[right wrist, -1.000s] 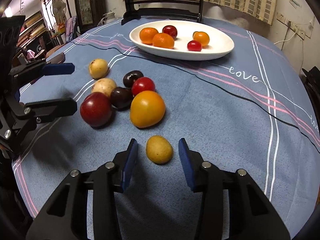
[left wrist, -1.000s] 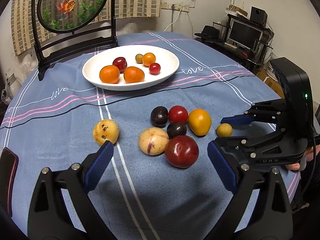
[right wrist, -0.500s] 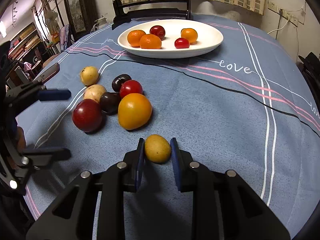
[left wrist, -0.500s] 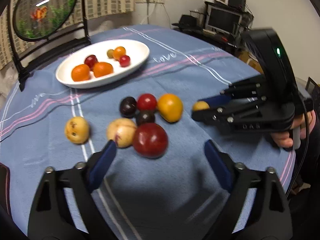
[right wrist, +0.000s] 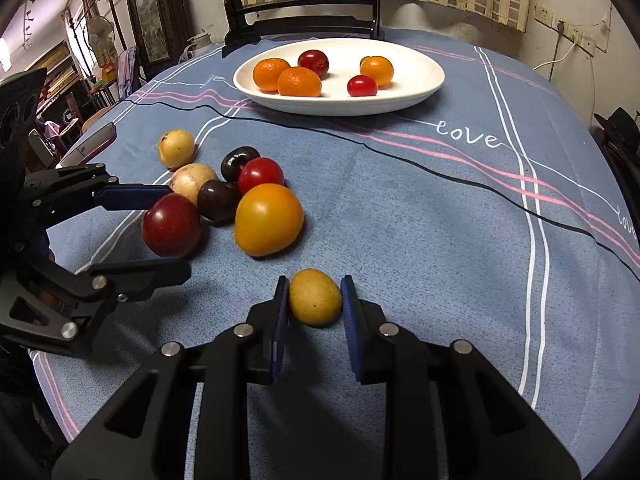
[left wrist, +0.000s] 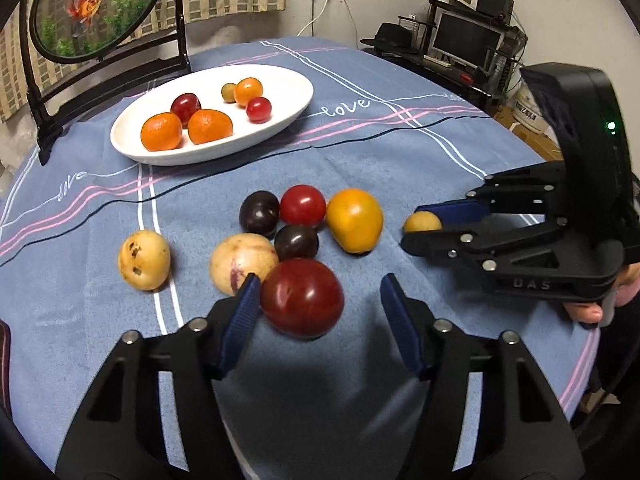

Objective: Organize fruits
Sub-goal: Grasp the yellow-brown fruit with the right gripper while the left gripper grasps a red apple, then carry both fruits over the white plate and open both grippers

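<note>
My right gripper (right wrist: 314, 304) is shut on a small yellow fruit (right wrist: 315, 297) that rests on the blue tablecloth; the fruit also shows in the left wrist view (left wrist: 422, 222). My left gripper (left wrist: 318, 306) is open around a big dark red plum (left wrist: 302, 298), its left pad close to the plum; the plum also shows in the right wrist view (right wrist: 171, 225). Behind the plum lie a pale fruit (left wrist: 242, 262), two dark plums, a red tomato (left wrist: 303, 205) and an orange fruit (left wrist: 354, 220). A spotted yellow fruit (left wrist: 144, 259) lies apart at left.
A white oval plate (left wrist: 280, 120) at the back holds two mandarins, a red plum and several small fruits. A black-framed round screen (left wrist: 100, 4) stands behind it. A phone (right wrist: 94, 142) lies at the table's left edge. The table edge is near on the right.
My right gripper has closed on the small yellow fruit. My left gripper has moved forward, so the big red plum now lies between its open fingers.
</note>
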